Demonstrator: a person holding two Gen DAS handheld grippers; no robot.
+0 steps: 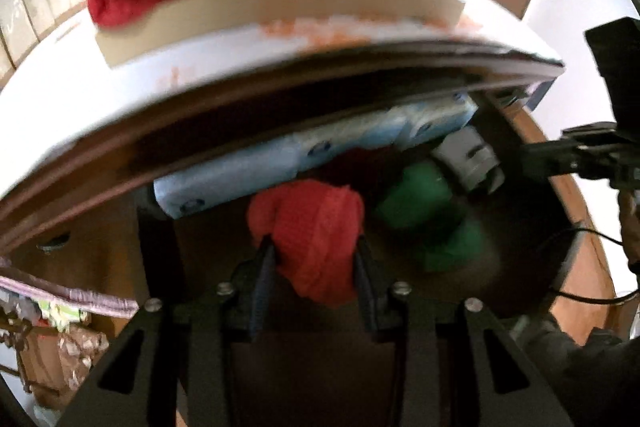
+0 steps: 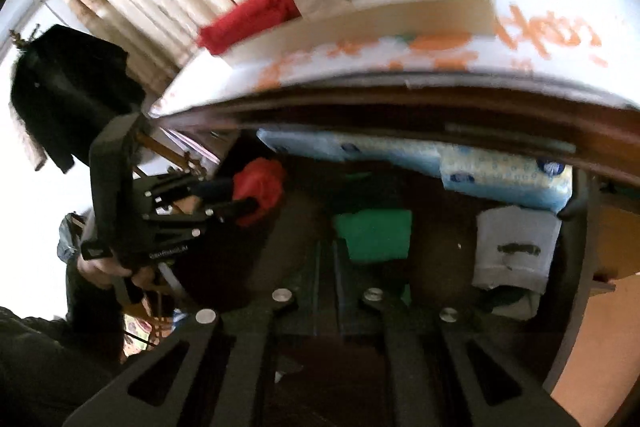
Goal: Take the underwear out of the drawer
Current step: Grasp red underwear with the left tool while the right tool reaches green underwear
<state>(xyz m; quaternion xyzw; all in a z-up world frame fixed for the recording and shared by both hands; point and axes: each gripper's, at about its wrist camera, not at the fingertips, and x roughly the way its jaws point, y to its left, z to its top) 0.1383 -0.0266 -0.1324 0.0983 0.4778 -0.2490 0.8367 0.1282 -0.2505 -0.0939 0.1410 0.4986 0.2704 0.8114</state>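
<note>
Left wrist view first: we see the left gripper [image 1: 316, 259] with its jaws pinching one red underwear bundle [image 1: 312, 231], held above the dark inside of the open drawer [image 1: 560, 163]. The bundle is bunched; its longer side runs roughly up and away from the jaws, and the loose end hangs down between them toward the camera.

We count in the drawer one green folded garment [image 1: 420, 199], one grey rolled garment [image 1: 468, 159] to its right, and one long pale-blue plastic pack [image 1: 300, 163] lying across the far side, its long axis running left to right.

On the white tabletop [image 1: 80, 95] above, a shallow cardboard tray [image 1: 224, 15] holds four pieces as far as the blur lets us count: two red ones, one beige, one grey roll.

From the right wrist view, the right gripper [image 2: 332, 267] points steeply down into the drawer with its jaws pressed together; whether fabric sits between them we cannot tell. At the left of that view a hand [image 2: 104, 269] holds the left gripper by its handle, angled down and to the right, the red bundle at its tips.
</note>
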